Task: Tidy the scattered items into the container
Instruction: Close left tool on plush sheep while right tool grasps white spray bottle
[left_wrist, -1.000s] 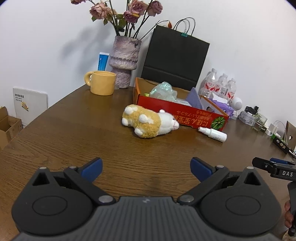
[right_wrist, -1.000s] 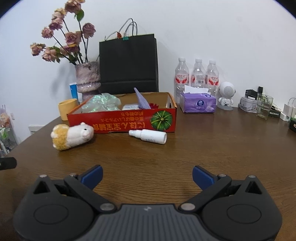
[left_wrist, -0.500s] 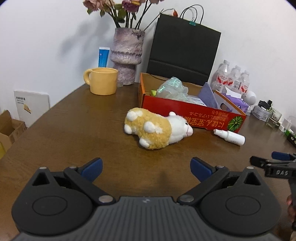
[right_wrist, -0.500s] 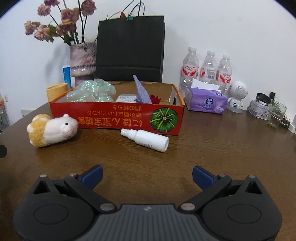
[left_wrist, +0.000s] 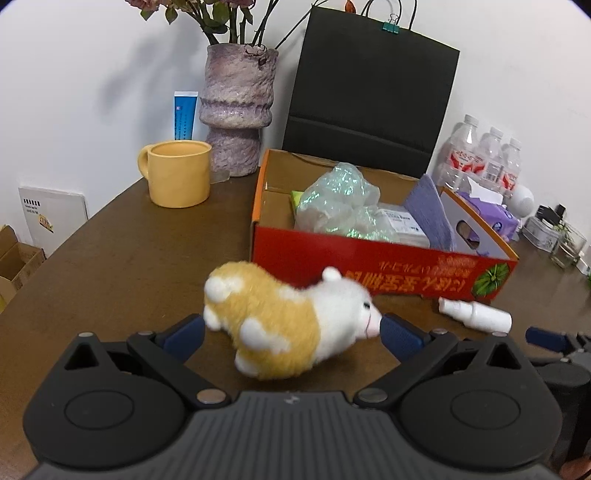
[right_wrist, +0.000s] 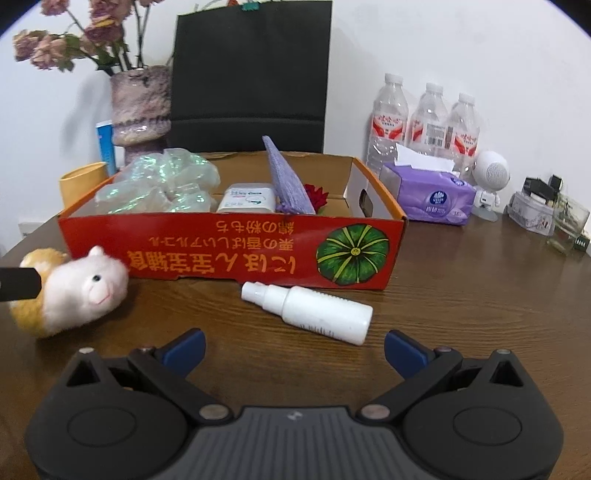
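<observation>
A yellow-and-white plush toy (left_wrist: 288, 321) lies on the brown table in front of the red cardboard box (left_wrist: 369, 258). My left gripper (left_wrist: 291, 332) is open, its blue fingertips on either side of the plush, which lies between them. A white spray bottle (right_wrist: 310, 306) lies just ahead of my right gripper (right_wrist: 293, 347), which is open with nothing between its fingers. The red box (right_wrist: 229, 254) holds an iridescent bag (right_wrist: 162, 184), a wipes pack (right_wrist: 247, 197) and a purple cloth (right_wrist: 290, 184). The plush (right_wrist: 70, 291) sits at the left in the right wrist view.
A yellow mug (left_wrist: 177, 173), a purple vase (left_wrist: 236, 110) and a black paper bag (left_wrist: 369, 96) stand behind the box. Water bottles (right_wrist: 424, 122), a purple tissue pack (right_wrist: 428, 195), a small white robot figure (right_wrist: 489, 181) and glassware (right_wrist: 561, 225) crowd the right side.
Both grippers have moved forward. The left one has closed in around the plush; the right one has come up close to the spray bottle. Both stay open.
</observation>
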